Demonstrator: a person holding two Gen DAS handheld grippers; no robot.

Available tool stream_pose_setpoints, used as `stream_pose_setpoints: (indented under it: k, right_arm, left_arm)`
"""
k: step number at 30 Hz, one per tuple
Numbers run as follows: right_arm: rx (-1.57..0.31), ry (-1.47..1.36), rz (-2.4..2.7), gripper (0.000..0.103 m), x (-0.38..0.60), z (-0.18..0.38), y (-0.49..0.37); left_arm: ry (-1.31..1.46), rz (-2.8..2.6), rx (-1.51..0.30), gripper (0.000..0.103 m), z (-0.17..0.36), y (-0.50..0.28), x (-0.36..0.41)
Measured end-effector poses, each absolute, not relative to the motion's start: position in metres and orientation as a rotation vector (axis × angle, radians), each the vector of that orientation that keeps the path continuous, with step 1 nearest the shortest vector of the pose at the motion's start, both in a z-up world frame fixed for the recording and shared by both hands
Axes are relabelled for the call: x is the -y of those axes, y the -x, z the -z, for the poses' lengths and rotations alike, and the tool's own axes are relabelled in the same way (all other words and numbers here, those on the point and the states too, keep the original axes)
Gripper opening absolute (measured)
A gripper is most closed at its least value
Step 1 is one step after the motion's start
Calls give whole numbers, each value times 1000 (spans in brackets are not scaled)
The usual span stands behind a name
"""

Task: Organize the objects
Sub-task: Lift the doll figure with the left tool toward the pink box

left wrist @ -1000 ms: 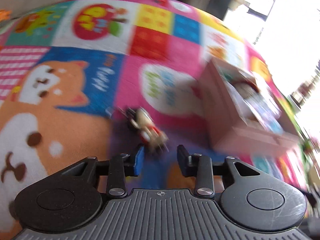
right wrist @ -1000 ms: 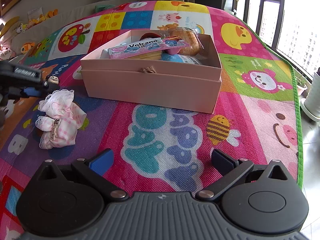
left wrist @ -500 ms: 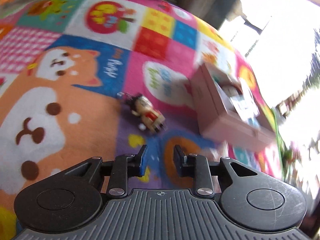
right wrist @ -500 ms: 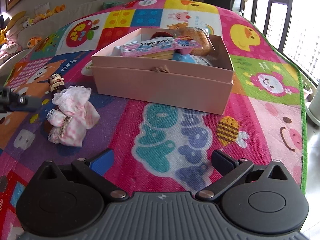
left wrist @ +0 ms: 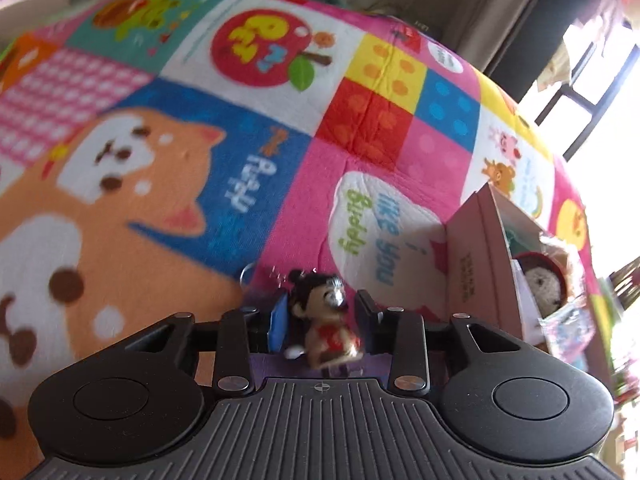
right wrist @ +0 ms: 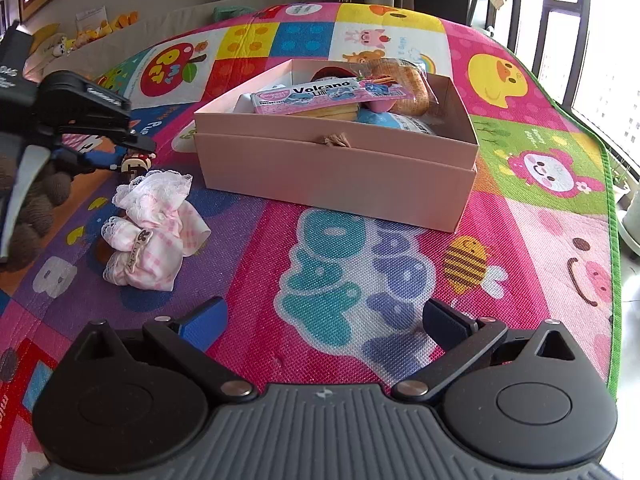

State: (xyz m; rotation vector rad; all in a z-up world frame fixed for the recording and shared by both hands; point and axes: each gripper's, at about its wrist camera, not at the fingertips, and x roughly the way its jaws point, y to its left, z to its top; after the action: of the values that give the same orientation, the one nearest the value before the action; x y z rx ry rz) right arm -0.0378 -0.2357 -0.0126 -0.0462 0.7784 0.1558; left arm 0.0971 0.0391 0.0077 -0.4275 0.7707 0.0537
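Partly done, by the look of it: pink box (right wrist: pixel 336 172) on the play mat (right wrist: pixel 520 184) already filled with a snack packet (right wrist: pixel 320 94), wrapped bread (right wrist: pixel 412 84) and other packets, lid off

Two things left outside the box, both lying on the mat to its left: a small doll keychain (left wrist: pixel 324 316) and a bundle of pink checked cloth with lace (right wrist: pixel 154 224)

Left hand-held gripper (left wrist: pixel 320 316) low over the mat, doll keychain between its two fingers, jaws opening and set only a little wider than the doll; blue pad (left wrist: pixel 279 320) just beside the doll's back, a gap visible on the other side, so no firm squeeze shown. Doll seemingly resting on the mat, not lifted, with its metal ring (left wrist: pixel 247 273) trailing behind. Seen from the right wrist camera, the same gripper at the far left, doll (right wrist: pixel 136 163) at its tip, near the box's left corner

Right hand-held gripper (right wrist: pixel 324 322) spread wide, nothing between its fingers, hovering over bare mat in front of the box

Likely remaining: close on the doll, carry it into the box, then the cloth bundle

Around: soft toys (right wrist: pixel 84 38) along a ledge at the back, window (right wrist: pixel 580 32) on the right. Cloth bundle just beside the doll, close enough to snag; box wall to clear on the way in; contents already piled to rim level, little room left
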Motion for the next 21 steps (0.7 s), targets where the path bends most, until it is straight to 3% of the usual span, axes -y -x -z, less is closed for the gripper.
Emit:
stream_pose_setpoints:
  k: [10,21]
  right_arm:
    - [-773,39,-148,103,235,13,39]
    - [-783,19,-176,103,232,8,40]
  left_arm:
    - [233,-10,-784,35,-9,-104,-20]
    - [245,319,-872,35,-10,6,-33]
